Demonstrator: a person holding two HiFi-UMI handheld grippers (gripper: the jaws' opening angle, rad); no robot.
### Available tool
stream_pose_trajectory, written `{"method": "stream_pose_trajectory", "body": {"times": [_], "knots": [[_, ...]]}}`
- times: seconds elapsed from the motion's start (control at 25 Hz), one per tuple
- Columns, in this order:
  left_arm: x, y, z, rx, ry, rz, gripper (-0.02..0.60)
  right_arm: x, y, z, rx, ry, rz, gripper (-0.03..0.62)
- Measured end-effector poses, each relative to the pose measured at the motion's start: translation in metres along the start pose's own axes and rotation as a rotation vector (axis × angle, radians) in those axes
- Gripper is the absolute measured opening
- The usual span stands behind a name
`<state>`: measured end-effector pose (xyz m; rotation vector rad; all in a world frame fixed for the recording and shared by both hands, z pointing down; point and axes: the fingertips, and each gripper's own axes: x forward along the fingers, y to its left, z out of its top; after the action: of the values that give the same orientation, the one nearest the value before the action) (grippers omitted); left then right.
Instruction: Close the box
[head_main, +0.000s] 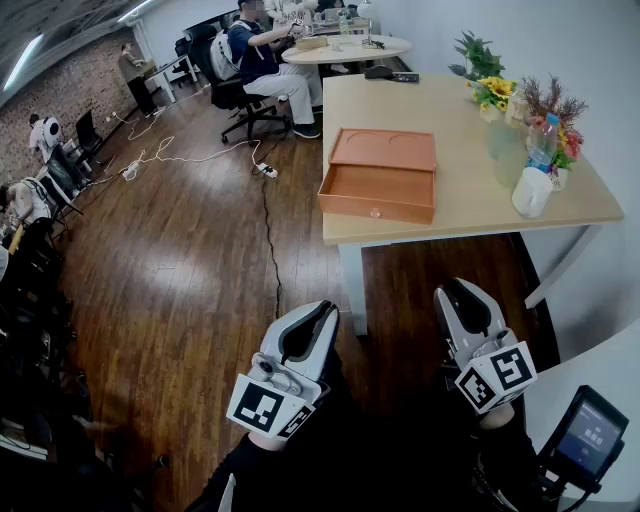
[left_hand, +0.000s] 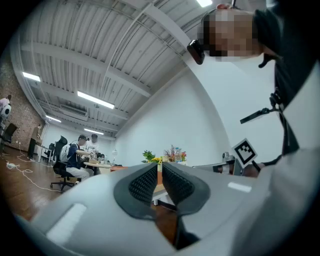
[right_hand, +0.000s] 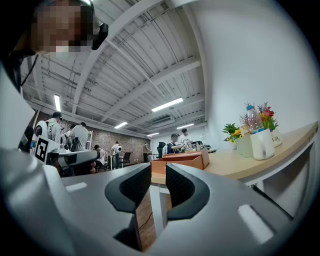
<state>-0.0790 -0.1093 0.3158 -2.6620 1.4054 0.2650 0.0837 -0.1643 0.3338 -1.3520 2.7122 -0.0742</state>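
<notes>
Your two grippers fill the bottom of the head view. The left gripper (head_main: 322, 312) is at lower centre-left and the right gripper (head_main: 458, 292) at lower centre-right. Both hang over the dark wooden floor (head_main: 180, 280), short of the table (head_main: 470, 215) and well apart from anything on it.

In the left gripper view its ribbed pads are drawn together and you hold nothing in them. In the right gripper view your jaws stand a narrow gap apart, also empty; through that gap you see only the floor and a table leg.

The box (head_main: 378, 192) sits in the upper middle of the head view, on the table's near left corner. It is orange-brown and not yet closed. Its tray faces you, and its lid (head_main: 385, 148) lies folded back behind it toward the top of the frame.

To the upper right, along the table's far side, stand flowers (head_main: 495, 92), a bottle (head_main: 543, 140) and a white cup (head_main: 531, 192), all apart from the box. A cable (head_main: 268, 230) runs across the floor left of the table. A seated person (head_main: 262, 62) is at the top, and a small screen (head_main: 590, 435) shows in the lower right corner.
</notes>
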Motion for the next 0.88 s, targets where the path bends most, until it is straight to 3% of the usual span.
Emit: {"method": "stream_pose_trajectory", "body": {"times": [0.16, 0.28, 0.48, 0.64, 0.72, 0.76, 0.88], "knots": [[-0.003, 0.019, -0.004, 0.005, 0.019, 0.017, 0.009, 0.027, 0.005, -0.014, -0.037, 0.042, 0.016, 0.092], [-0.002, 0.039, -0.016, 0.020, 0.067, 0.032, 0.016, 0.054, -0.003, -0.021, -0.156, 0.089, -0.002, 0.092], [0.017, 0.109, -0.043, 0.049, 0.158, 0.162, 0.028, 0.097, -0.061, -0.017, -0.298, 0.183, -0.110, 0.075], [0.069, 0.143, -0.060, -0.014, 0.218, 0.044, 0.045, 0.116, -0.106, -0.016, -0.289, 0.249, -0.167, 0.075], [0.100, 0.161, -0.072, -0.044, 0.257, -0.002, 0.170, 0.122, -0.119, -0.016, -0.284, 0.255, -0.173, 0.075], [0.114, 0.170, -0.079, -0.060, 0.280, -0.020, 0.197, 0.124, -0.122, -0.018, -0.278, 0.262, -0.160, 0.076], [0.144, 0.185, -0.093, -0.081, 0.333, -0.087, 0.198, 0.130, -0.116, -0.027, -0.248, 0.289, -0.067, 0.111]]}}
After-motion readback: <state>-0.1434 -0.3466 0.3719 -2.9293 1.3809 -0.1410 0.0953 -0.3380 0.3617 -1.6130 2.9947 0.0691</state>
